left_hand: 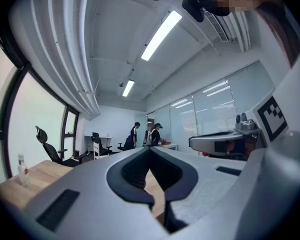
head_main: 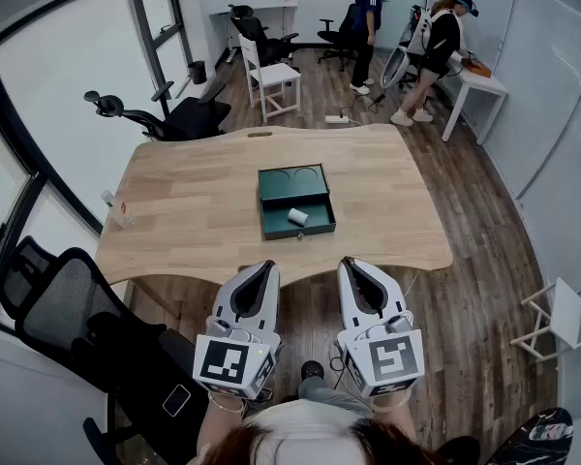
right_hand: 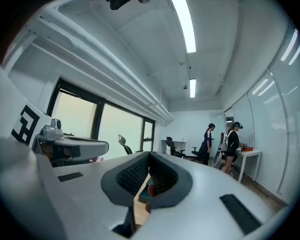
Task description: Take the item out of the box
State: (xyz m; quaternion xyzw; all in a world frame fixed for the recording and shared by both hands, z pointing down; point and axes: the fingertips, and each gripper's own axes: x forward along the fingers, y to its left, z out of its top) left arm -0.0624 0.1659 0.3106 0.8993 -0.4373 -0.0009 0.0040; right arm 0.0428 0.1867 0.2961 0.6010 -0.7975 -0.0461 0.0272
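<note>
Closest to the person, the left gripper [head_main: 270, 265] and the right gripper [head_main: 347, 262] are held level and side by side, just short of the near edge of the table [head_main: 194, 211]. Each has its jaws pressed together at the tips with nothing pinched between them; each gripper view shows its own ribbed pads meeting, with only bare tabletop in the slot behind. Further out, near the middle of the table and well apart from both tools, the dark green box [head_main: 305, 230] lies open. The item, a small white roll [head_main: 298, 216], lies on its side in the nearer compartment, while the farther half shows two round recesses. The task looks barely begun, at the stage of approach. The next move probably calls for reaching forward over the table, tipping one gripper downward, spreading its jaws and closing them across the roll, perhaps with the other tool steadying the box. Only the head view shows the inside of the box and the roll. The gripper views look level across the room, so they show ceiling lights and far windows instead. The left one also picks up a small bottle [left_hand: 23, 169] at the table's left edge. Farthest off, two people [head_main: 407, 27] stand by a white desk.
</note>
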